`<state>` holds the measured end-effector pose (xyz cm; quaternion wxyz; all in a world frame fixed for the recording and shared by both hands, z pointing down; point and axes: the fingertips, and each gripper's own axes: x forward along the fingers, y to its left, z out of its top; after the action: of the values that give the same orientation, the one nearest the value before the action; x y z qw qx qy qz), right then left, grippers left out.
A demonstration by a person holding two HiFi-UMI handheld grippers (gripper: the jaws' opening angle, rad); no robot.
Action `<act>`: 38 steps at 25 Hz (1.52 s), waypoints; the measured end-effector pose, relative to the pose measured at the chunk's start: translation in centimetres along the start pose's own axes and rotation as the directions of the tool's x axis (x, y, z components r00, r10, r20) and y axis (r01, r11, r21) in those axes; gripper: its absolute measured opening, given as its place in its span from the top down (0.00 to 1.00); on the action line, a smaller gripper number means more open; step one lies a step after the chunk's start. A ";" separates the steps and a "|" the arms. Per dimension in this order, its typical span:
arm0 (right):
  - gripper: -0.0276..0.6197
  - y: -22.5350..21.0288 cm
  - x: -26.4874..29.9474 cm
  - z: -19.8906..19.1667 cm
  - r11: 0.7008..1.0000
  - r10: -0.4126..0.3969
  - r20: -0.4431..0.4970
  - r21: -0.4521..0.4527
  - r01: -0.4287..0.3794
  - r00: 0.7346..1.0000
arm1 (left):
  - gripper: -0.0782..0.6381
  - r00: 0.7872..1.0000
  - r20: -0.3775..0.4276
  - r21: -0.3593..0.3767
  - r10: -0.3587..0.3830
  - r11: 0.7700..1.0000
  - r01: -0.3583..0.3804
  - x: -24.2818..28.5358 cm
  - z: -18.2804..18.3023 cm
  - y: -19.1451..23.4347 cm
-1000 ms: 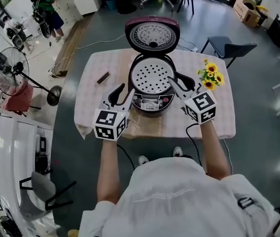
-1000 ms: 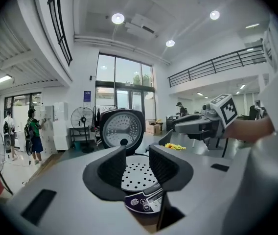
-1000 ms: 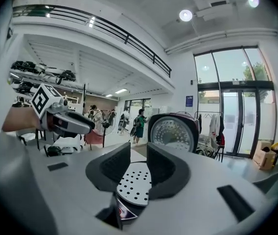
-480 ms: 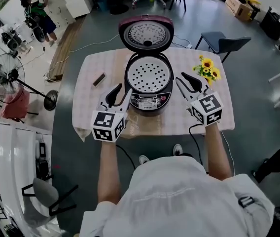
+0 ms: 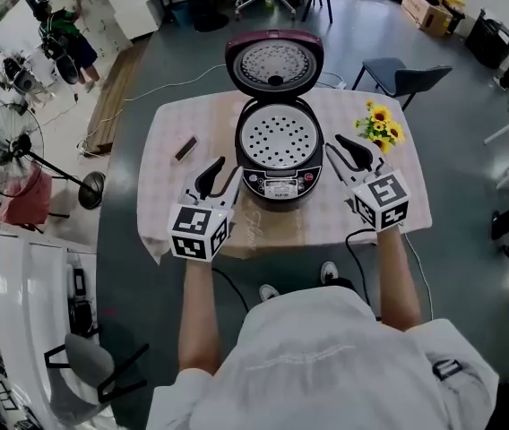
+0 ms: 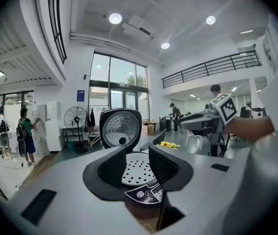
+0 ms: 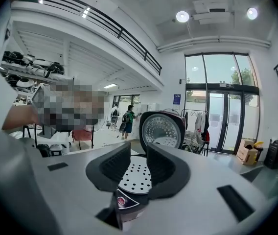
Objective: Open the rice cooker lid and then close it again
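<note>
A small dark bar lies on the left of the checked tablecloth. The left gripper hovers just beside the rice cooker, near its front left corner, jaws spread with nothing between them. The cooker sits mid-table, its lid swung up and standing open behind the perforated steamer tray. The right gripper hangs close by the cooker's right side, jaws parted more narrowly and pinching nothing. Sunflowers stand to the right.
</note>
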<state>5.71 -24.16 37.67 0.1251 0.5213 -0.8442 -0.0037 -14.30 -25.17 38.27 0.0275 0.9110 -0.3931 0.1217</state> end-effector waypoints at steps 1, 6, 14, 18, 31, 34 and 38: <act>0.77 0.3 -0.1 -0.1 1.000 -0.008 0.000 0.006 0.008 1.000 | 0.67 1.000 -0.002 0.005 -0.010 1.000 0.010 -0.2 -0.1 0.1; 0.77 1.7 -0.5 -0.8 0.999 -0.034 -0.018 0.022 0.035 0.999 | 0.67 0.999 -0.012 0.034 -0.050 0.998 0.050 -0.5 -0.5 1.0; 0.77 1.5 -0.8 -1.3 0.997 -0.068 -0.037 0.043 0.070 0.997 | 0.67 0.997 -0.015 0.090 -0.079 0.993 0.080 0.4 0.8 2.3; 0.77 0.2 0.7 -1.0 0.996 -0.057 -0.018 0.065 0.058 0.998 | 0.67 0.998 -0.021 0.124 -0.065 0.990 0.067 2.0 1.9 3.7; 0.77 -7.9 8.3 -0.9 0.996 -0.012 0.017 0.091 0.010 1.000 | 0.63 0.998 -0.043 0.256 -0.039 0.965 0.049 13.5 8.0 9.2; 0.77 -9.1 9.4 -1.4 0.994 0.014 0.005 0.104 -0.014 1.000 | 0.63 0.998 -0.055 0.303 -0.036 0.952 0.051 16.2 9.8 10.2; 0.77 -9.8 10.7 -2.3 0.990 0.047 -0.011 0.131 -0.045 0.999 | 0.60 0.995 -0.083 0.367 -0.063 0.926 0.090 19.5 12.0 10.5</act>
<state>10.32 -37.79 40.75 0.0968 0.5089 -0.8534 0.0582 -6.53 -48.00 30.90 -0.1266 0.9097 -0.3260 0.2240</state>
